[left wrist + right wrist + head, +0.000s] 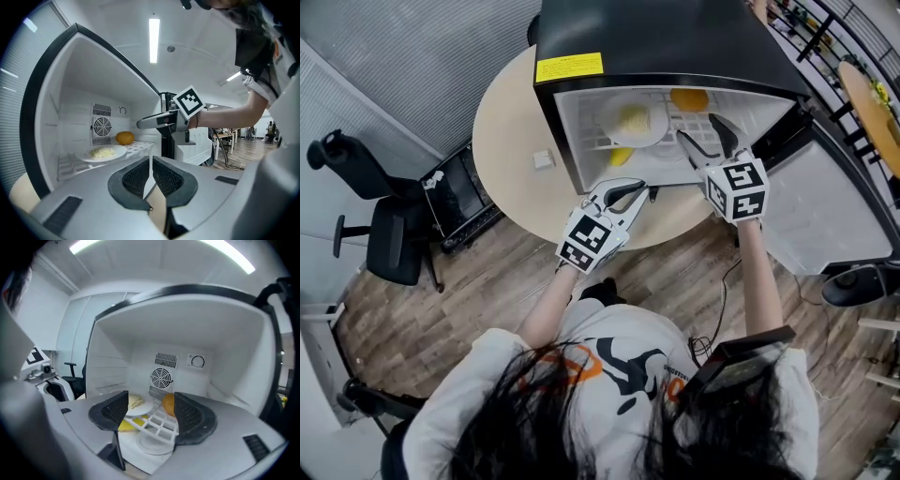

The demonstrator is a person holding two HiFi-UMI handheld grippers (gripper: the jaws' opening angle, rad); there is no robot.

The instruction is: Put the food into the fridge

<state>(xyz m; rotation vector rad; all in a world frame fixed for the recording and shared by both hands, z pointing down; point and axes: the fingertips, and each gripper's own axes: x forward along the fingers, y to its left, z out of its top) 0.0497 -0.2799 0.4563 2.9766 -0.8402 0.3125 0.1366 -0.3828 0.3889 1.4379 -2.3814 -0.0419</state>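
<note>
Right tongs agape, empty, outstretched into fridge; left tongs clenched, seemingly empty, just outside it.

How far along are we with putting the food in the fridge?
Done: a plate of food and an orange sit on the shelf inside the fridge, a yellow item below. In hand: nothing; the right tool is open at its mouth, the left tool shut, both empty. Left: the door stands open, and a small pale thing lies on the table; whether it is food I cannot tell.

Head view overhead, gripper views facing fridge
</note>
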